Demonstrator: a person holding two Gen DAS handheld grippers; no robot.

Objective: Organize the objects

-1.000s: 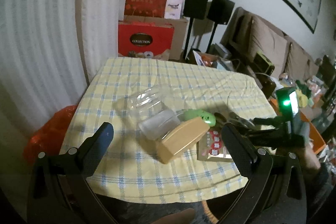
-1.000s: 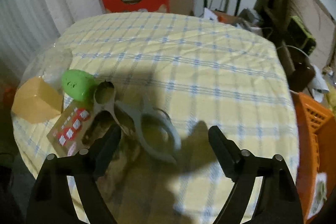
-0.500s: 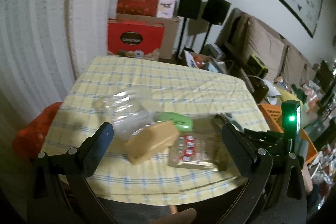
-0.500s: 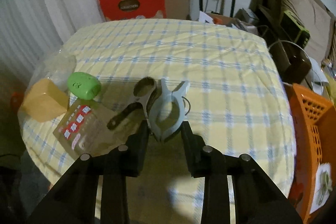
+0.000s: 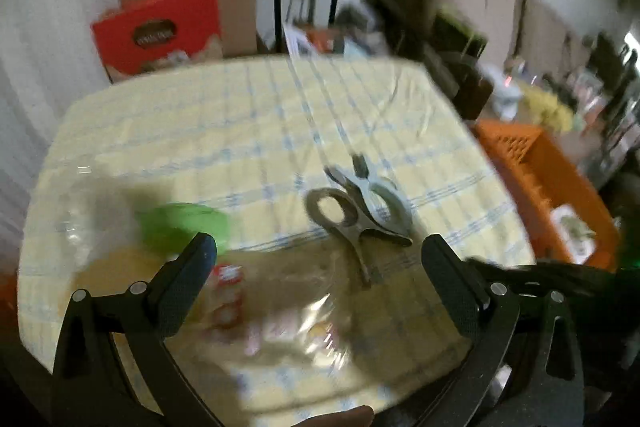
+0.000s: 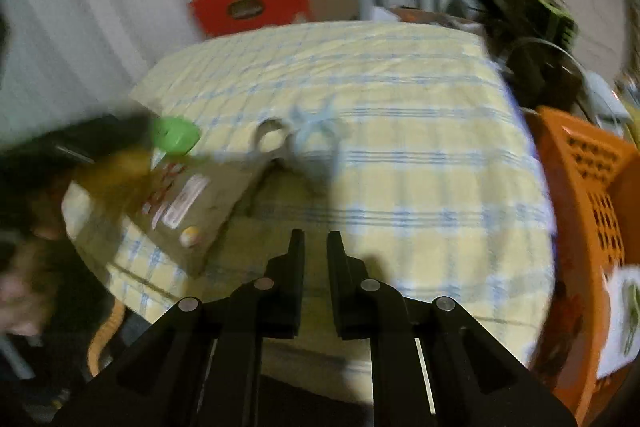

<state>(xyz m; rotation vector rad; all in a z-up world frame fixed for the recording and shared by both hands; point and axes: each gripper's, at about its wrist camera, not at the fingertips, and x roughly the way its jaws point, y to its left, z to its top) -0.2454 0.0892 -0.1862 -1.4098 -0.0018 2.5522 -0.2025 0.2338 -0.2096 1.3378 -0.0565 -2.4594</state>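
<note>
Right gripper (image 6: 316,241) jaws closing, nearly together, nothing between. Left gripper (image 5: 320,255) jaws spread wide, empty. Grey clip (image 5: 370,205) lay on checked tablecloth (image 5: 248,123) beside green case (image 5: 184,223), blurry.

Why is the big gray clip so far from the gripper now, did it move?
Cannot tell. The gray clip lies beside the gray scoop as before. The right hand-held gripper has backed away, jaws closing on nothing.

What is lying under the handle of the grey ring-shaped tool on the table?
The handle end of the grey ring-shaped tool rests on a brown packet, which lies on the checked tablecloth. A grey clip lies against the tool. Anything beneath the packet is covered.
</note>
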